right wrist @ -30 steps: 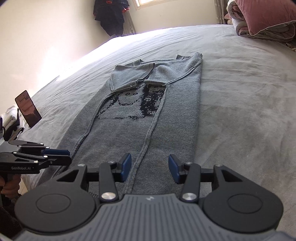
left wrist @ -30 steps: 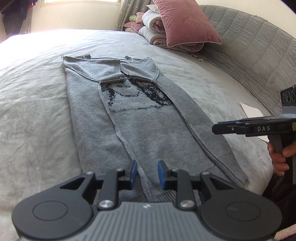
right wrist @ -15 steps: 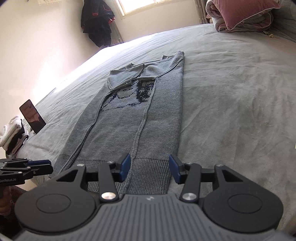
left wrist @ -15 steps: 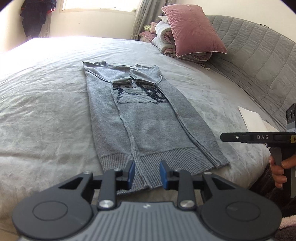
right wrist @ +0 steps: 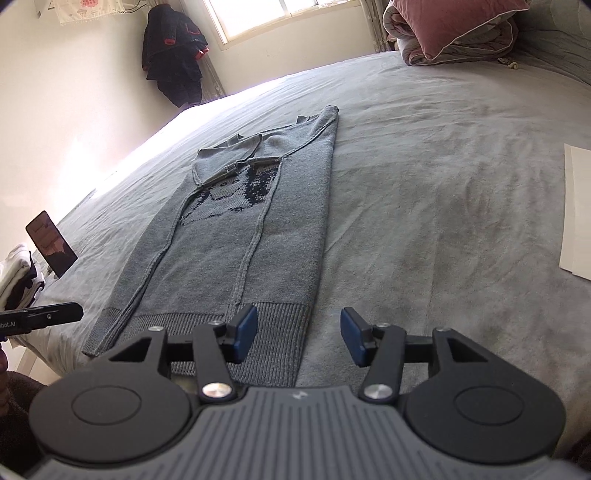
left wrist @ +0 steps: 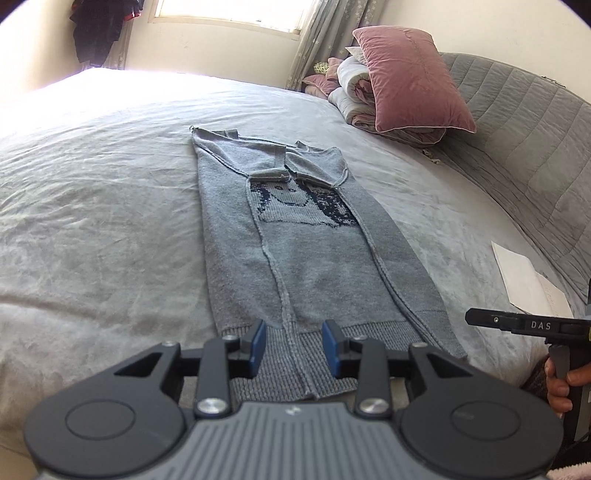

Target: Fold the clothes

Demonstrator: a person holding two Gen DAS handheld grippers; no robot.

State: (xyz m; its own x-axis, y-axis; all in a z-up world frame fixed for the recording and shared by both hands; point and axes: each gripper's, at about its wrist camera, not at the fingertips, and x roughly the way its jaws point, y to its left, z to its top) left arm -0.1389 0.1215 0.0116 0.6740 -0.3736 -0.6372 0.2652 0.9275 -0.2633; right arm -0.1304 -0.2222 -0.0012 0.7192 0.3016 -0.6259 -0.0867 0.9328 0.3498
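Sweater point(left wrist: 317, 266): grey knit, dark navy figure motif on chest, ribbed hem. Bed cover point(left wrist: 96, 206): pale grey. Pillow point(left wrist: 410, 81): dusty pink. Headboard point(left wrist: 524, 147): grey quilted. Gripper pads point(left wrist: 257, 345): blue. Hanging garment point(right wrist: 173, 62): dark, possibly red-trimmed.

Sweater point(left wrist: 306, 258) hem partly hidden behind left gripper point(left wrist: 294, 347); white paper point(right wrist: 576, 210) cut off by right-wrist frame edge; phone point(right wrist: 50, 240) screen too small to read; hanging dark garment point(left wrist: 99, 29) cropped at top; hand point(left wrist: 559, 384) mostly out of frame
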